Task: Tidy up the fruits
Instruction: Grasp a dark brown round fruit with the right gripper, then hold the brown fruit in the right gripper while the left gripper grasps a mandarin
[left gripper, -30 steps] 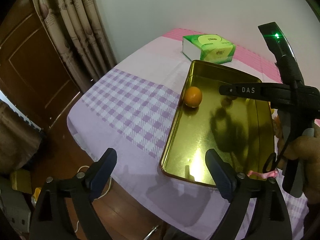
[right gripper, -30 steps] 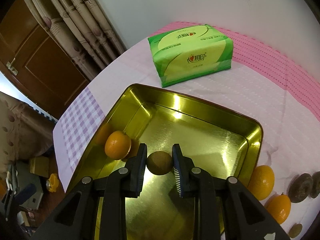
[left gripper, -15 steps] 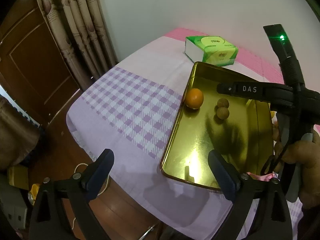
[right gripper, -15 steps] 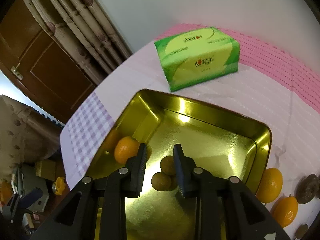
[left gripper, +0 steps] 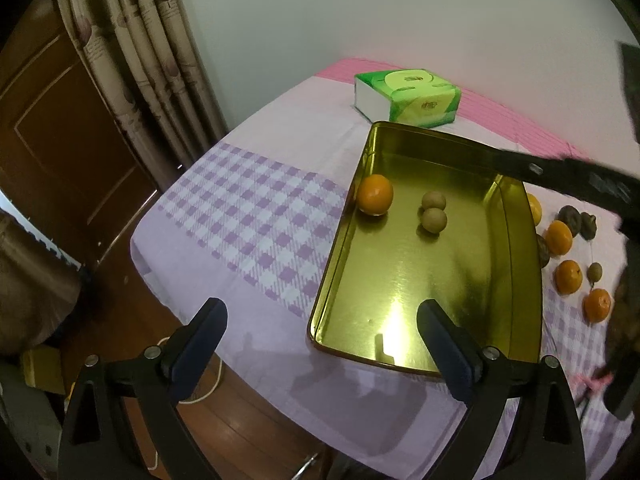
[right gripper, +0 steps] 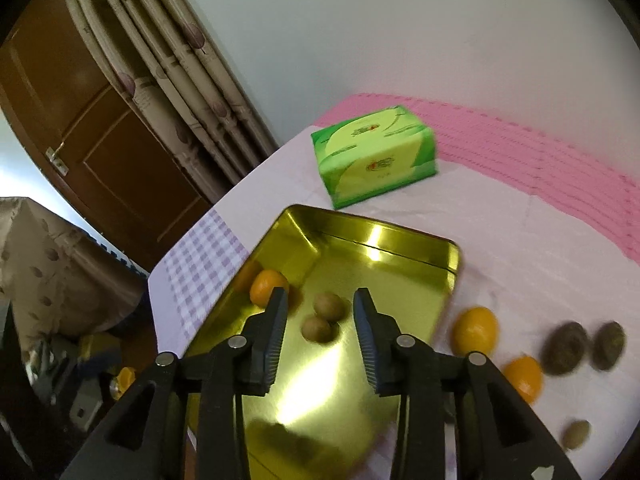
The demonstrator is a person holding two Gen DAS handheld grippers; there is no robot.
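A gold metal tray (left gripper: 460,312) (right gripper: 400,248) lies on the table. In it are one orange (left gripper: 375,194) (right gripper: 266,286) and two small brown round fruits (left gripper: 434,212) (right gripper: 326,316) touching each other. My right gripper (right gripper: 320,306) is open and empty, raised above the tray over the brown fruits. My left gripper (left gripper: 320,328) is wide open and empty, above the table's near edge by the tray's near left corner. Several oranges (left gripper: 568,276) (right gripper: 474,330) and dark brown fruits (left gripper: 572,218) (right gripper: 566,346) lie on the cloth right of the tray.
A green tissue pack (left gripper: 408,98) (right gripper: 374,160) sits beyond the tray's far end. The table has a purple checked and pink cloth (left gripper: 248,208). Curtains (left gripper: 160,60) and a wooden door (left gripper: 60,132) stand to the left. The floor lies beyond the table's near left edge.
My right gripper opened, left the small brown fruit in the tray beside the other brown one, and rose back toward the right. The left gripper stayed open and barely moved.
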